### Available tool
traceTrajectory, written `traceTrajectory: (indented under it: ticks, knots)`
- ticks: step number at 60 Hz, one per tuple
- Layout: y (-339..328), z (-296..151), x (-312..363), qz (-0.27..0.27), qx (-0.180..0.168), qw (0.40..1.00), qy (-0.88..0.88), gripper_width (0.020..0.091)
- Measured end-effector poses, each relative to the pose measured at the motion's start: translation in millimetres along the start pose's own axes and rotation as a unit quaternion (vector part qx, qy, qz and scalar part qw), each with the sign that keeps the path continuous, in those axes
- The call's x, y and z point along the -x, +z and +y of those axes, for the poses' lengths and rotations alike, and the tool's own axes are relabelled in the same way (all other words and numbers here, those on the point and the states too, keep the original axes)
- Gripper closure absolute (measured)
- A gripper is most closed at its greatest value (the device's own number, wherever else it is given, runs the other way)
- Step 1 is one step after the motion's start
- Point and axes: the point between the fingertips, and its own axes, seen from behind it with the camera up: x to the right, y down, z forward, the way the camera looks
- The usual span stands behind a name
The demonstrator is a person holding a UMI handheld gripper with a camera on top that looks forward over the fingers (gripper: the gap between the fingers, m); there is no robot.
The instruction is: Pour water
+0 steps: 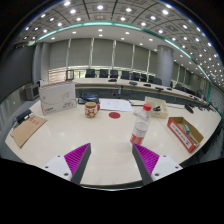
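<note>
A clear plastic bottle (141,124) with a red cap and a red label stands upright on the pale table (100,135), just ahead of my right finger. Farther off, beyond my left finger, a small patterned cup (91,109) sits on the table. A red round coaster (114,115) lies between the cup and the bottle. My gripper (111,160) is open, its magenta pads (76,156) spread wide with only bare table between them. The bottle is a short way beyond the fingertips and untouched.
A white box (58,97) stands at the back left. A brown flat package (27,130) lies at the left and a red-and-brown box (184,133) at the right. Papers (115,103) lie farther back. Office desks with chairs fill the room behind.
</note>
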Motion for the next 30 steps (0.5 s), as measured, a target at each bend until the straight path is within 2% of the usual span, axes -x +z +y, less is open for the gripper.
traceTrajectory:
  ticks: [11,23,26,30]
  knots:
    - [68.0,8.4,-74.1,0.047,-0.007,0.999,0.018,0.0244]
    - [153.5,11.1,-119.8,0.056,-0.012,0.998,0.018,0.0248]
    - [167.5,10.6,-121.8,0.052,-0.016,0.998,0.016,0.0265]
    - [188.1,7.2,-123.7,0.045,-0.022,0.999,0.016,0.0338]
